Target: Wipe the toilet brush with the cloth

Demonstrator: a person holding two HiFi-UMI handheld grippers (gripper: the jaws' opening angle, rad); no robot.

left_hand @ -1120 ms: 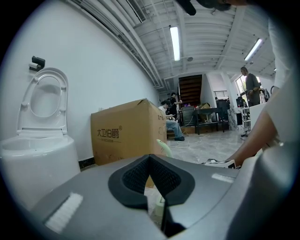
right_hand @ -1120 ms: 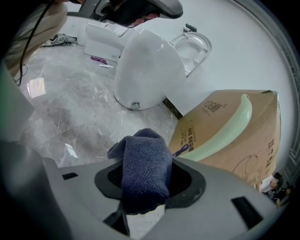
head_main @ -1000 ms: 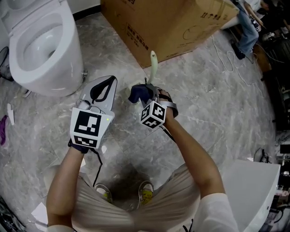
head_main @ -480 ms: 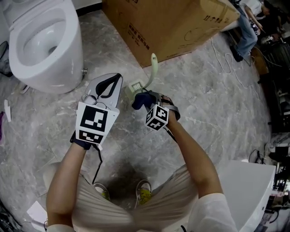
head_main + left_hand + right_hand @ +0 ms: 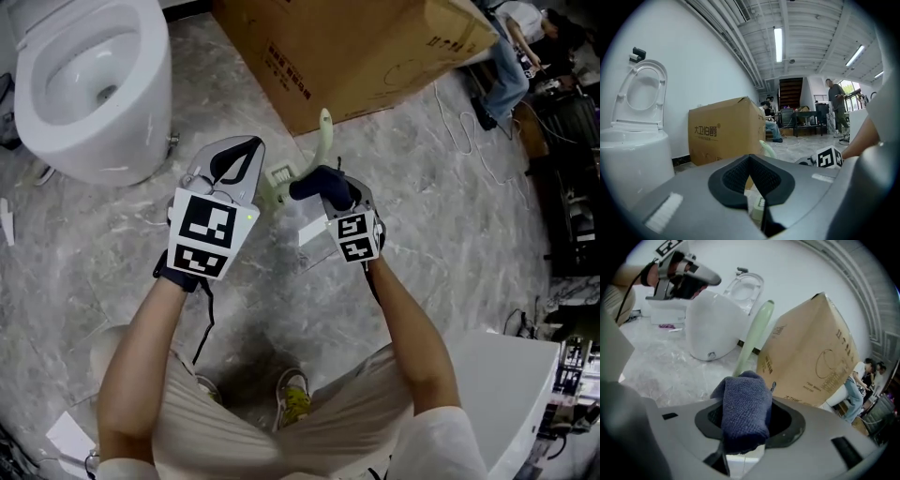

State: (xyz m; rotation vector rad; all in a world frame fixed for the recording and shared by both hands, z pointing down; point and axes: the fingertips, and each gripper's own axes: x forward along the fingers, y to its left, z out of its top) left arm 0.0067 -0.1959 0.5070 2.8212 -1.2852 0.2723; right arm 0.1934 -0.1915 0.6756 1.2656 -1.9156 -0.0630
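Grips toilet brush (image 5: 324, 136) (image 5: 754, 336) (image 5: 767, 149) in left gripper (image 5: 239, 159) (image 5: 751, 173), jaws nearly together on its lower part, pale green handle sticking up toward cardboard box (image 5: 347, 47). Pinches folded dark blue cloth (image 5: 317, 181) (image 5: 745, 408) in right gripper (image 5: 328, 192) (image 5: 745, 423), jaws tight on it, cloth bulging past the tips. Holds cloth right at the handle's lower stretch; cannot tell if touching. Has both grippers close together in the air above grey marble floor (image 5: 450, 216), white toilet (image 5: 89, 84) off to the left.
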